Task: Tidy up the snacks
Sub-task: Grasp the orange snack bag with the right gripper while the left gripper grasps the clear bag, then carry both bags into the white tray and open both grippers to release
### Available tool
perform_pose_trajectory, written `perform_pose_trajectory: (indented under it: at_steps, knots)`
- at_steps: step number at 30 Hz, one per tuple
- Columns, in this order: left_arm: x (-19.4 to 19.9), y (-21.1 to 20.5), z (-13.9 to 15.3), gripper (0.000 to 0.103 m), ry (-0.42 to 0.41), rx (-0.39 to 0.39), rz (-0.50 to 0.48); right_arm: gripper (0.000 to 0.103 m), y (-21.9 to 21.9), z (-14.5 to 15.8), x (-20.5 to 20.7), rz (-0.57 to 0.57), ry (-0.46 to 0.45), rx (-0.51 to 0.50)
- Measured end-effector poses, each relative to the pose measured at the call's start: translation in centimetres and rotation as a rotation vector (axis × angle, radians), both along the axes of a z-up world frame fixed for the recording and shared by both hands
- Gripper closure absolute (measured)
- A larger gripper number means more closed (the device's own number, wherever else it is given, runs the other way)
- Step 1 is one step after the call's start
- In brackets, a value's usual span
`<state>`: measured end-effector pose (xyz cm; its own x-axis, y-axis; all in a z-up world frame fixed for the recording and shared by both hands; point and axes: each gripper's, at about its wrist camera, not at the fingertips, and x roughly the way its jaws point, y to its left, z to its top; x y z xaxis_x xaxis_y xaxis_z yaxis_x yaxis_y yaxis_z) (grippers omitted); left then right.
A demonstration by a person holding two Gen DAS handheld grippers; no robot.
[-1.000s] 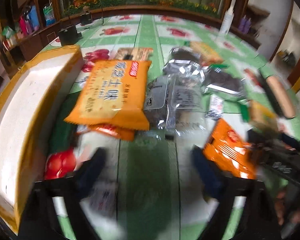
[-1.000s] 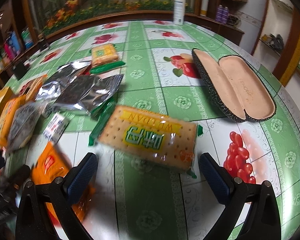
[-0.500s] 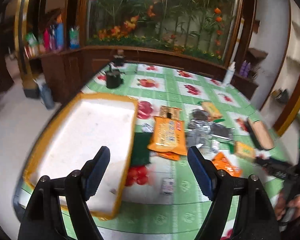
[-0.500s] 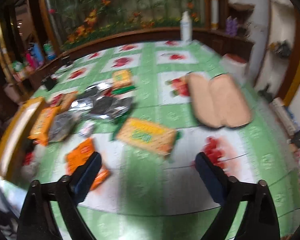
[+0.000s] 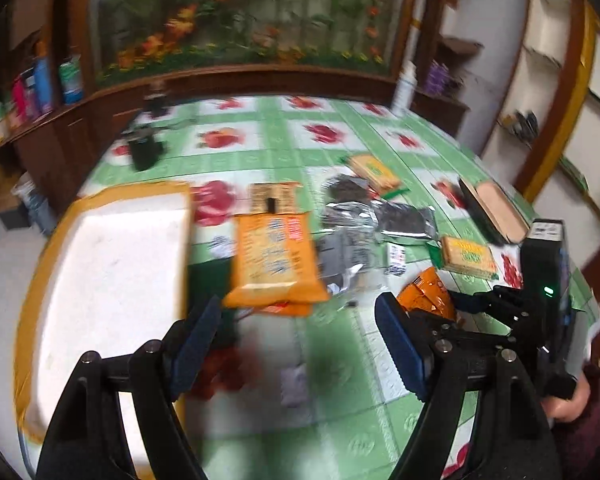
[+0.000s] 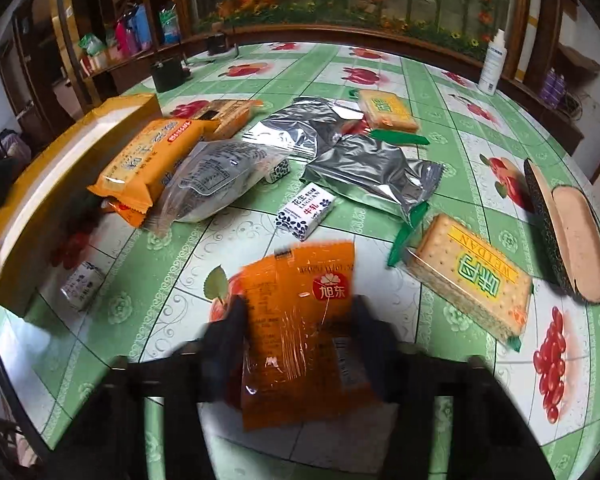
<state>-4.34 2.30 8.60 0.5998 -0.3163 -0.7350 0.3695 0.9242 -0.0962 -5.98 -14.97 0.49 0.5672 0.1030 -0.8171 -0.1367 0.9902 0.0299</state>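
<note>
The right gripper point(image 6: 300, 332), jaws just closing, pinches a flat orange plastic snack packet point(image 6: 304, 320); the left gripper point(image 5: 296, 340) hangs wide and empty above the green floral tabletop point(image 5: 340, 360).

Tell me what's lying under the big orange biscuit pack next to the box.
Under the big orange biscuit pack a second orange wrapper sticks out at its near end, lying on the green tablecloth. Only that crimped edge shows; the rest is covered, so its kind can't be told.

Orange snack packet point(image 6: 300, 320) (crinkled, glossy), pinched between jaws
</note>
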Motion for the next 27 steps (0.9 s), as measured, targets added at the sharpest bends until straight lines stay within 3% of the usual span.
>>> perform_pose_trajectory:
  at_steps: [7, 12, 13, 15, 18, 20, 23, 27]
  knots:
    - [4.8, -6.8, -3.0, 0.024, 0.052, 0.079, -0.172, 0.064, -2.5, 0.2, -1.5, -0.044, 0.001, 0.072]
    - [6.8, -9.8, -5.1, 0.025, 0.042, 0.253, -0.206, 0.064, -2.9, 0.2, -1.7, -0.039, -0.001, 0.091]
    - [6.7, -10.3, -5.3, 0.027, 0.020, 0.288, -0.214, 0.064, -2.9, 0.2, -1.6, -0.036, -0.002, 0.093]
    - [6.1, -11.1, -5.8, 0.053, 0.021, 0.352, -0.247, 0.064, -3.0, 0.1, -1.6, -0.033, -0.007, 0.102]
    - [5.4, -11.3, -5.9, 0.059, 0.026, 0.373, -0.248, 0.064, -3.3, 0.1, -1.6, -0.035, -0.011, 0.123]
    - [5.4, -10.6, -5.6, 0.059, 0.050, 0.320, -0.228, 0.064, -3.6, 0.1, -1.7, -0.041, -0.012, 0.147]
    - [5.1, -8.5, -4.5, 0.059, 0.101, 0.156, -0.207, 0.068, -4.0, 0.4, -2.1, -0.050, -0.018, 0.178]
    - [3.4, -5.6, -2.3, 0.059, 0.098, -0.003, -0.187, 0.069, -4.1, 1.5, -3.2, -0.043, -0.051, 0.206]
